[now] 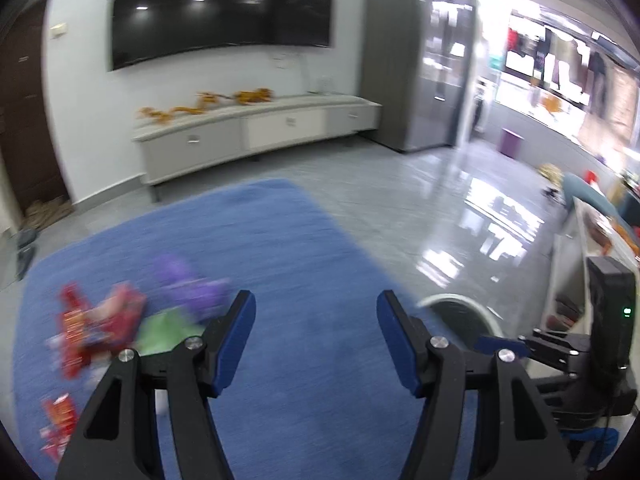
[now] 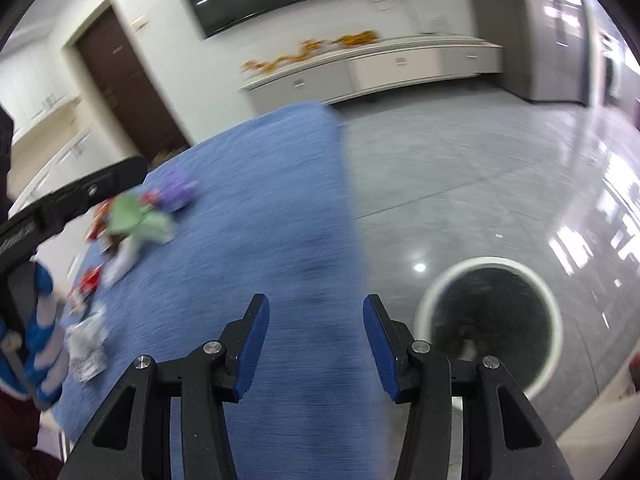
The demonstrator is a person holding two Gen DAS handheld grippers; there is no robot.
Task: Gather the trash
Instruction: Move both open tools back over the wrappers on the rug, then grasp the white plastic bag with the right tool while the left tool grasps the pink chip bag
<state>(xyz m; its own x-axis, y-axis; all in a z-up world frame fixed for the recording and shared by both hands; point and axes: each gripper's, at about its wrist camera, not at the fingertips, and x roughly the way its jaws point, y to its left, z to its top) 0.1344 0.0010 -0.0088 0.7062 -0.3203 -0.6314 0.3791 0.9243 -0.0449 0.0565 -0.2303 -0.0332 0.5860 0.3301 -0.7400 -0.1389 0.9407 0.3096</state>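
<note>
Trash pile: crumpled wrappers (image 1: 104, 320) are seen lying on the blue rug at the lower left of the left wrist view, blurred; in the right wrist view they sit at the left middle of the frame.
Wrapper colours: a purple piece (image 1: 188, 284) lies at the upper edge of the pile, a green piece (image 1: 164, 334) just below it, red pieces to the left; a further red scrap (image 1: 60, 420) is seen near the bottom left edge.
Pale wrappers: whitish crumpled pieces (image 2: 86, 344) are shown on the rug at the lower left of the right wrist view, below the coloured pile.
Bin: a round bin (image 2: 490, 324) with a white rim and dark inside stands on the grey floor at the lower right of the right wrist view, just beside the rug's edge.
Rug: the blue rug (image 1: 280, 248) fills the lower centre of both views.
Left gripper (image 1: 316, 338): its blue-padded fingers are spread wide with nothing between them, held above bare rug, to the right of the pile.
Right gripper (image 2: 316, 340): its fingers are likewise parted and hold nothing, placed over the rug's right edge with the bin to its right.
Background: a low white cabinet (image 1: 256, 132) stands under a dark wall screen (image 1: 224, 8) in the upper part of the left wrist view.
</note>
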